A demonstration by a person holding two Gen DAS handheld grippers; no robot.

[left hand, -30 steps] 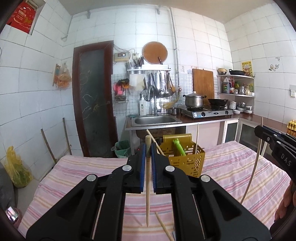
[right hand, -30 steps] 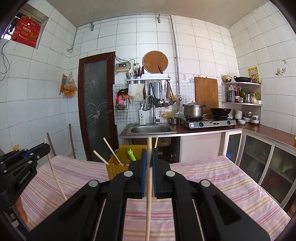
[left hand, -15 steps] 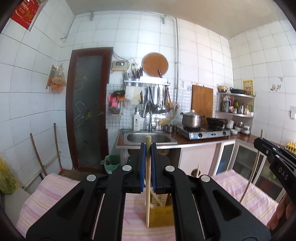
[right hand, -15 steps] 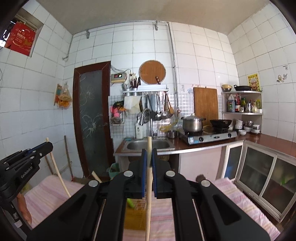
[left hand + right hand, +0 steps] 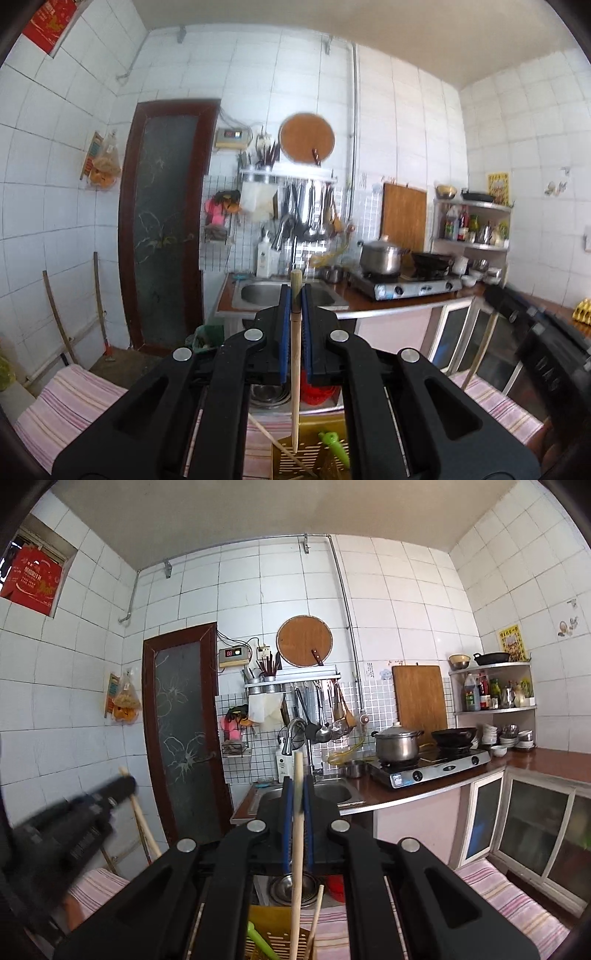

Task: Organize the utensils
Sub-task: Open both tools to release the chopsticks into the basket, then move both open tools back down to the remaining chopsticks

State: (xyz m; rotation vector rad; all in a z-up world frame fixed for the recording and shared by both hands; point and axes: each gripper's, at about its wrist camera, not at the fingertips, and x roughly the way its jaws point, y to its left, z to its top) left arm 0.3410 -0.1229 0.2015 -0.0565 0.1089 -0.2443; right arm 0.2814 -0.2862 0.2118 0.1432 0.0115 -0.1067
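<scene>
Between the blue pads of our left claw (image 5: 295,314) a wooden chopstick (image 5: 294,369) stands clamped upright, its lower tip hanging over the yellow slotted basket (image 5: 295,459) below, where a green utensil (image 5: 334,443) and another stick lean. Our right claw (image 5: 297,805) is closed on a second chopstick (image 5: 296,867), also upright above the same basket (image 5: 273,938). The basket sits on our surface, covered in a pink striped cloth (image 5: 74,402). Beyond the surface we see a brown kitchen counter (image 5: 424,790) with a steel sink (image 5: 258,293), a steel pot (image 5: 397,744) and a dark wok (image 5: 454,736) on a gas stove (image 5: 432,766). White tiles cover the walls; ladles hang from a rack (image 5: 291,674), a round wooden board (image 5: 304,640) above it, a dark door (image 5: 184,731) to its left and corner shelves (image 5: 495,686) to its right.
</scene>
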